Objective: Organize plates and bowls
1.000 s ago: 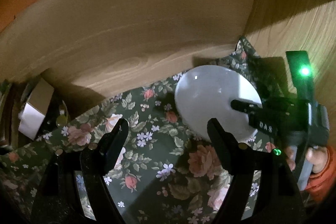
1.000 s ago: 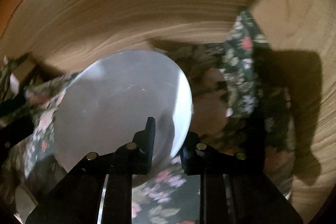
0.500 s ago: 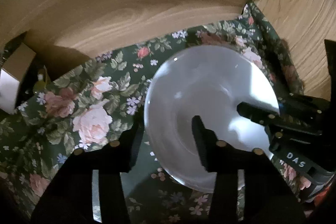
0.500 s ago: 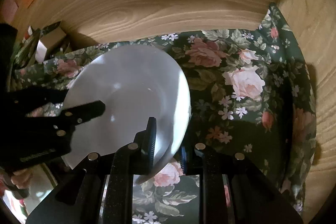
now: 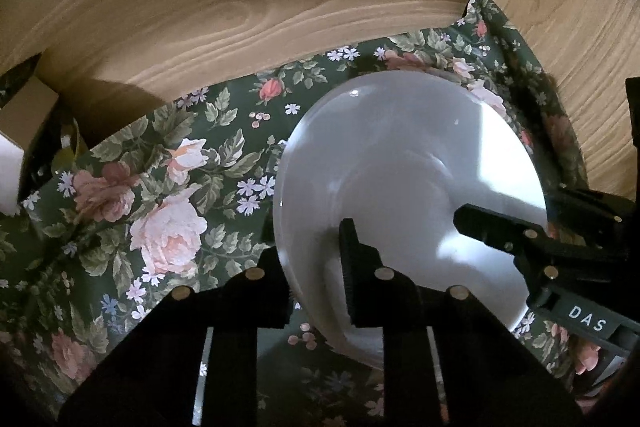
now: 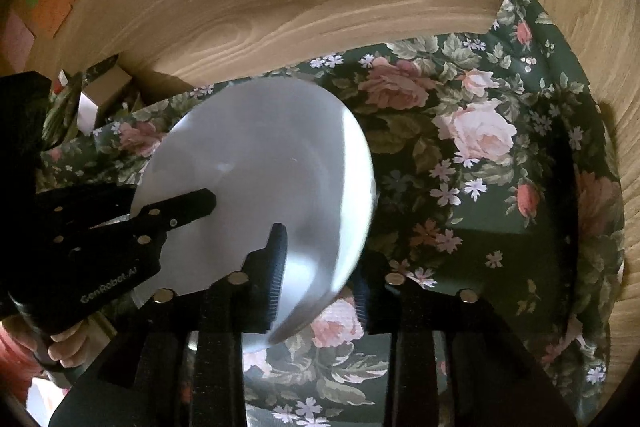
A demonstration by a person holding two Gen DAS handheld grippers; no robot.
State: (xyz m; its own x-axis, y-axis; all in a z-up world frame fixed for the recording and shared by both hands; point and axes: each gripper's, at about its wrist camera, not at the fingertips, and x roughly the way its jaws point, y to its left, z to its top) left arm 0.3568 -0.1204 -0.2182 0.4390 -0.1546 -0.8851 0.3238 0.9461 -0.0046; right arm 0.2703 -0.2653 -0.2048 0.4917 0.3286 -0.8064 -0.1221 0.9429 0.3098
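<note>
Both grippers point steeply down at one white plate, which lies over the floral cloth near the back right corner of the wood-walled shelf. The left gripper is clamped on the plate's near left rim. The right gripper straddles the near right rim, its jaws opening with the rim between them. The plate is plain, glossy, and shallow. A small cardboard box sits at the left edge.

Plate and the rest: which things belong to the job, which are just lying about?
Job:
plate
left tongs, shut on its rim
right tongs, opening, rim between them

Lying about:
floral cloth
box
</note>
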